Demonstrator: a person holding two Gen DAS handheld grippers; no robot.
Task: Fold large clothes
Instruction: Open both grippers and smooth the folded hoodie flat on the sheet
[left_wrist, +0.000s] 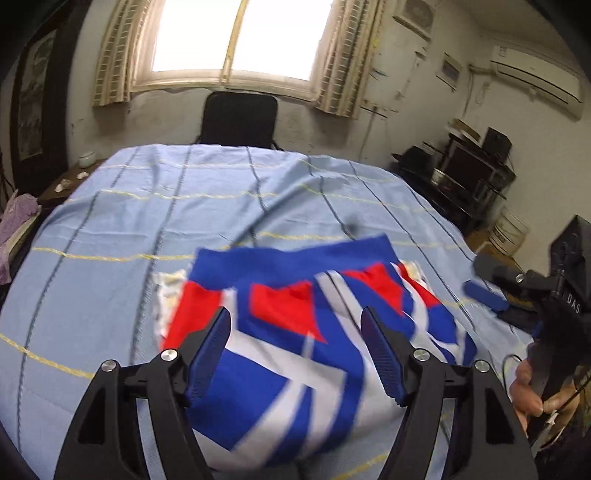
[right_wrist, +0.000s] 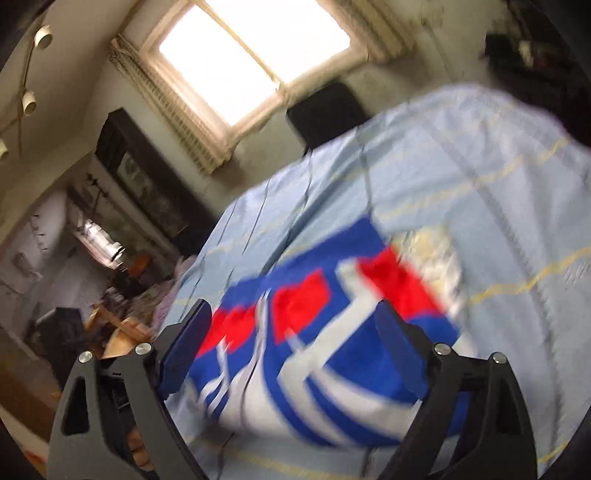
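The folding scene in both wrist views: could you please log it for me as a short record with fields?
surface: light blue checked cloth spread over a table
garment: blue, red and white patterned fabric garment, lying bunched on the cloth, blurred
underneath: pale printed fabric peeking out at the garment's edges
left gripper: jaws open, over the garment, gripping nothing
right gripper: jaws open, over the garment, gripping nothing
background: black chair under a bright window

The letters "DAS" read in white down the black body of the right tool (left_wrist: 484, 295)
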